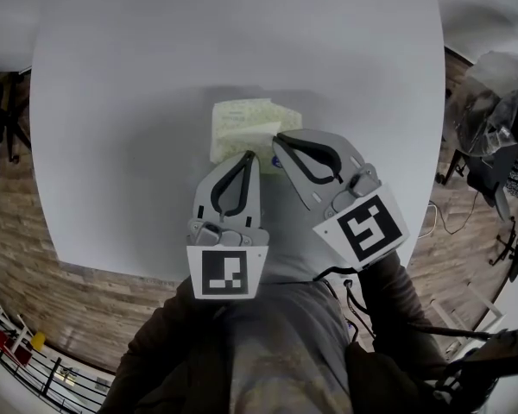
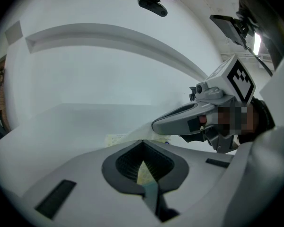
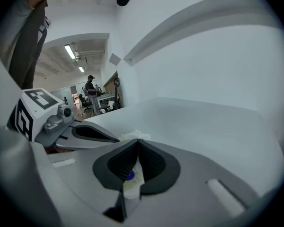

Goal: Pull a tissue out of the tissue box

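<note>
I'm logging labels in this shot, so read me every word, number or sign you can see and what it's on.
No readable words or numbers anywhere.
On the left gripper, marker cube: black-and-white square code, not text.
On the right gripper, marker cube: square code too, not text.
On the tissue box: pale print and a blue mark, too blurred to read.

You have one table point(image 1: 112, 145): white, rounded top, standing on a wood-plank floor point(image 1: 34, 257). On it, toward your side and near the middle, lies a tissue box point(image 1: 238, 117), pale green print, a tissue point(image 1: 261, 133) at its top.
</note>
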Available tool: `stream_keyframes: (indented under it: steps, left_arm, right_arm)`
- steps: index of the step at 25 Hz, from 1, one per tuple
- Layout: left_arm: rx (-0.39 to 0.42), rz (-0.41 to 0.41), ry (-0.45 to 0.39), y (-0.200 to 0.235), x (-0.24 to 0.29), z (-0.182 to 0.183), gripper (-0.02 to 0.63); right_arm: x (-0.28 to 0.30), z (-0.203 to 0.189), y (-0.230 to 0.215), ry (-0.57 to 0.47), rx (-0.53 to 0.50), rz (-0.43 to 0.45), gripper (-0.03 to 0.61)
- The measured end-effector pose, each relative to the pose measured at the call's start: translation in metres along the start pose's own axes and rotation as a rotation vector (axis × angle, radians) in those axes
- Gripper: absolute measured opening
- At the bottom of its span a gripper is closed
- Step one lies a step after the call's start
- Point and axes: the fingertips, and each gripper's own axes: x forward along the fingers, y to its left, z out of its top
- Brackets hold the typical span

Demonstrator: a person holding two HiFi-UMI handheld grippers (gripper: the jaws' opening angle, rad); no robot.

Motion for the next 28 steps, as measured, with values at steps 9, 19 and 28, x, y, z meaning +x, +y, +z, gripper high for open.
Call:
stream_keyframes:
  steps: [9,19,28]
  left_arm:
    - [0.046,0.033,-0.114,-0.012,-0.048,0.052,-0.003]
    - [0.08,0.133,-0.3,-0.054,-0.169,0.106,-0.003]
    - [0.105,0.187,-0.328,0.003,-0.251,0.105,-0.003]
  right_arm:
    - [-0.054,0.086,0.042,-0.125,-0.019,0.013,0.006]
    - [-0.143,0.159,0.124,-0.285,-0.179,0.052,0.006]
    - [-0.113,0.177,0.193,-0.333,-0.149,0.051,0.006]
